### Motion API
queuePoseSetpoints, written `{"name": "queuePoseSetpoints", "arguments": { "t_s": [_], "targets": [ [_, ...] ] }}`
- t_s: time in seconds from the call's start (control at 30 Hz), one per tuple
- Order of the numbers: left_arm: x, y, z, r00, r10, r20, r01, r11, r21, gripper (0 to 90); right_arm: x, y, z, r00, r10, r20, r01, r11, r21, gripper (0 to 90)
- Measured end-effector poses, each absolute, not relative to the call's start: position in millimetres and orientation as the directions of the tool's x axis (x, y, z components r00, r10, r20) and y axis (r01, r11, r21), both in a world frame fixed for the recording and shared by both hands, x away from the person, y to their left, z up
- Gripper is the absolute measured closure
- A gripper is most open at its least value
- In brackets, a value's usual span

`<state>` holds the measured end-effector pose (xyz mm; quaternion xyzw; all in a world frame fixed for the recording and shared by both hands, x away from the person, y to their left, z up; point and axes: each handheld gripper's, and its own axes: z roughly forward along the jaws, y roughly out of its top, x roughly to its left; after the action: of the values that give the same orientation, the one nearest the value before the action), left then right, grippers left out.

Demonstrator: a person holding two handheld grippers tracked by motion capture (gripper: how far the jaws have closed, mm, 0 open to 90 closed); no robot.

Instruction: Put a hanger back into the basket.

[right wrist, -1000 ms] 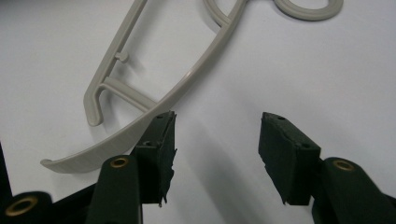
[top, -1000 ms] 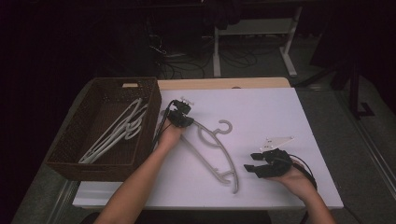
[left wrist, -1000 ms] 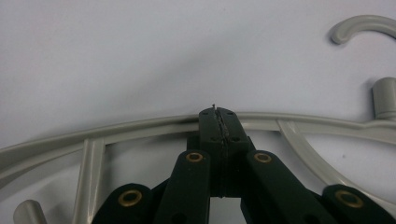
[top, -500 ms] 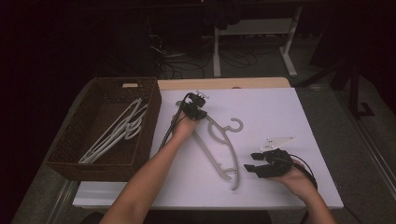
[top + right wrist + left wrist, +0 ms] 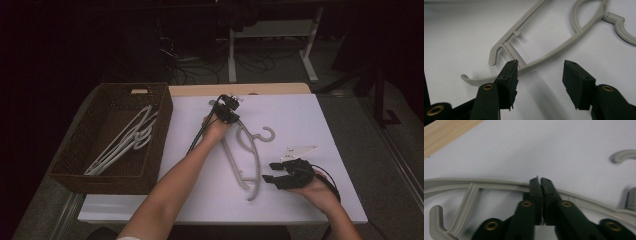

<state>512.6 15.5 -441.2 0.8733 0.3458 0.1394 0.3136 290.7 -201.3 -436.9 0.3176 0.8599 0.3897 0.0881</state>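
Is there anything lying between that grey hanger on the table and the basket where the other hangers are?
Nothing visible does. The grey hanger lies on the white tabletop, with the left gripper shut on its arm. Between it and the basket is bare surface, crossed by the person's forearm and gripper cable.

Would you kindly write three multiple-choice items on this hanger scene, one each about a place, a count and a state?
1. Where does the grey hanger on its own lie?
A. on the white tabletop
B. in the basket
C. on the floor

2. How many grippers are in the high view?
A. one
B. two
C. three

3. How do the right gripper's jaws stand?
A. shut on the hanger
B. apart, empty
C. shut on a cable

Answers:
1 A: it lies flat on the white table, right of the wicker basket.
2 B: the left gripper is at the hanger's far end, the right one near its near end.
3 B: bare table shows between its pads, the hanger beyond them.
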Motion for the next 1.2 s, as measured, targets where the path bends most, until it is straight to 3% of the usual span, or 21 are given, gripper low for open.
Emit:
{"name": "queuePoseSetpoints", "arguments": {
  "t_s": [0.2,0.4,0.67,0.9,1.2],
  "targets": [
    [489.7,20.8,-423.5,0.753,0.656,-0.055,0.51,-0.528,0.68,76.2,291.9,-205.6,-435.6,-0.766,0.636,0.096,0.488,0.476,0.732,45.0],
    [445.6,14.5,-412.9,0.815,0.566,-0.124,0.477,-0.533,0.699,74.3,296.3,-214.1,-435.4,-0.736,0.669,0.108,0.511,0.443,0.737,42.6],
    [403.2,-11.5,-423.8,0.878,0.455,-0.146,0.422,-0.594,0.685,90.0,297.3,-226.3,-431.3,-0.7,0.703,0.125,0.531,0.395,0.75,37.0],
    [381.6,-32.4,-440.9,0.902,0.404,-0.151,0.398,-0.648,0.649,90.0,298.2,-236.8,-431.4,-0.661,0.741,0.12,0.552,0.371,0.747,27.3],
    [360.4,-33.0,-449.4,0.917,0.368,-0.153,0.38,-0.689,0.617,90.0,299.7,-240.5,-432.5,-0.645,0.756,0.113,0.556,0.363,0.747,25.4]
  ]
}}
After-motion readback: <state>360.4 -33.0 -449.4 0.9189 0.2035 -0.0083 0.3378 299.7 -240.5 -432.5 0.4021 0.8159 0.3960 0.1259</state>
